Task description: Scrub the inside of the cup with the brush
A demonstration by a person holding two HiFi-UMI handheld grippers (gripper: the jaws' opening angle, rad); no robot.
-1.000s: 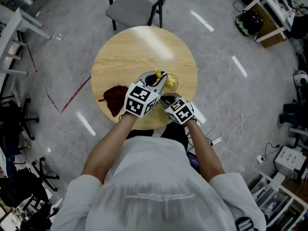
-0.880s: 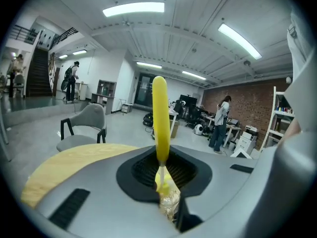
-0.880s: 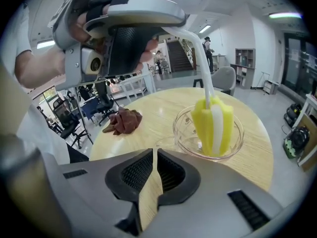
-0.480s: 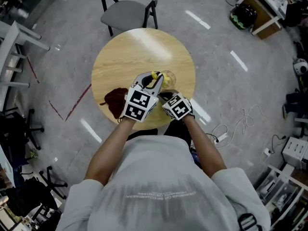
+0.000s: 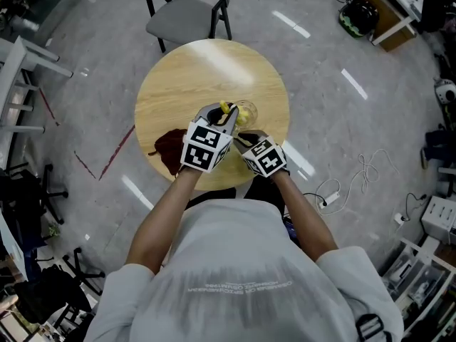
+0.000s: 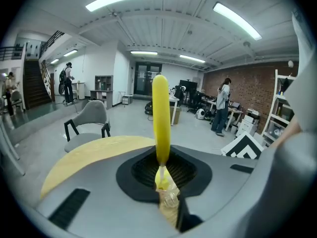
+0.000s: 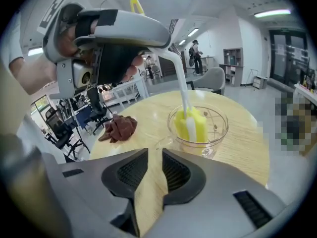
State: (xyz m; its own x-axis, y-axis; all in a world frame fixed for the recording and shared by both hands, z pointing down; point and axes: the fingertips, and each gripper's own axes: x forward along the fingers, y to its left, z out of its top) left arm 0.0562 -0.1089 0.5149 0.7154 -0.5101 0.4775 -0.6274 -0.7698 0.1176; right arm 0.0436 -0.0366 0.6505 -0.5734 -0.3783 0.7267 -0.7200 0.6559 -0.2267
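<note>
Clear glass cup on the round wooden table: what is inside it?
The yellow sponge head of the brush stands inside the clear glass cup, on its thin white stem. The sponge covers the cup's bottom, so anything under it cannot be seen.

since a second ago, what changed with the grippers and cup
The right gripper has just been opening its jaws, which now stand apart, nothing between them, just short of the cup. The left gripper stays shut on the brush, sponge end inside the cup. Cup and cloth sit where they were on the table.
</note>
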